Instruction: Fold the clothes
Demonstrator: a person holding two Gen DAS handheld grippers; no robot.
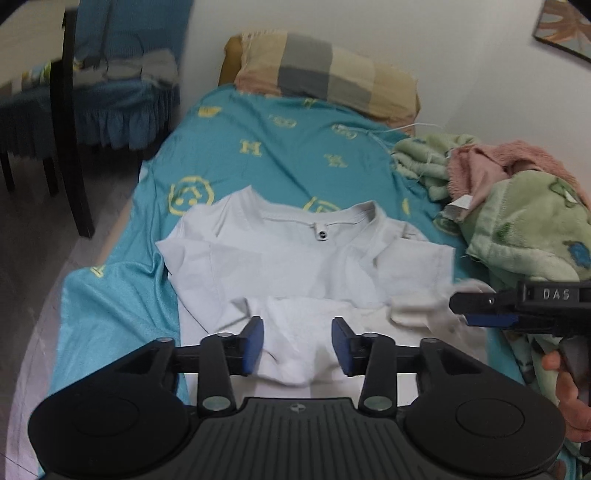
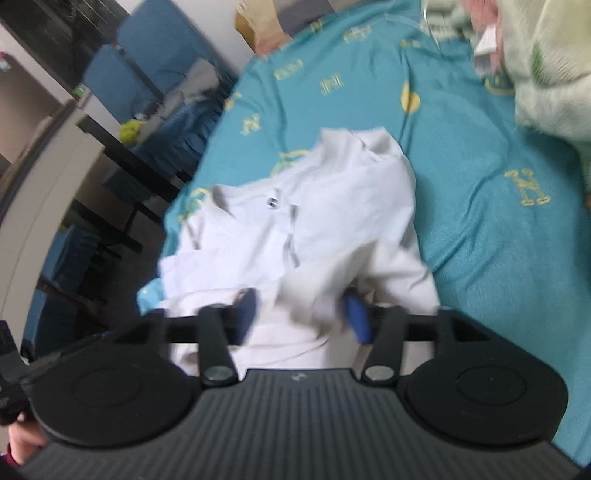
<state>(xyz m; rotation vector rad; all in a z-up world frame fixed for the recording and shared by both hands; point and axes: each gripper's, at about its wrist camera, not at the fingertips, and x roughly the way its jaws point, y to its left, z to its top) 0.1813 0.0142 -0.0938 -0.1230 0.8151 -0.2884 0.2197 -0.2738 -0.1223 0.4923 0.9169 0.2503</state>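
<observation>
White shirt (image 1: 288, 258) lies across the middle of the bed (image 1: 280, 147), collar toward the pillow (image 1: 325, 70), its near hem bunched up. Left gripper (image 1: 297, 341) hovers over that hem — jaws wide, nothing between them. Right gripper (image 2: 301, 314) sits at the shirt's right side, blurred — jaws apart with cloth bunched between them; whether they pinch it, I cannot tell. Green blanket (image 1: 528, 229) is heaped along the bed's right edge.

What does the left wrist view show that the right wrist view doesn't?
Only the left wrist view: the right gripper from the side, with blurred white cloth at its tips, and the picture frame.
Only the right wrist view: the table beside the bed.
Both: the white T-shirt on the teal sheet, and the green blanket.
</observation>
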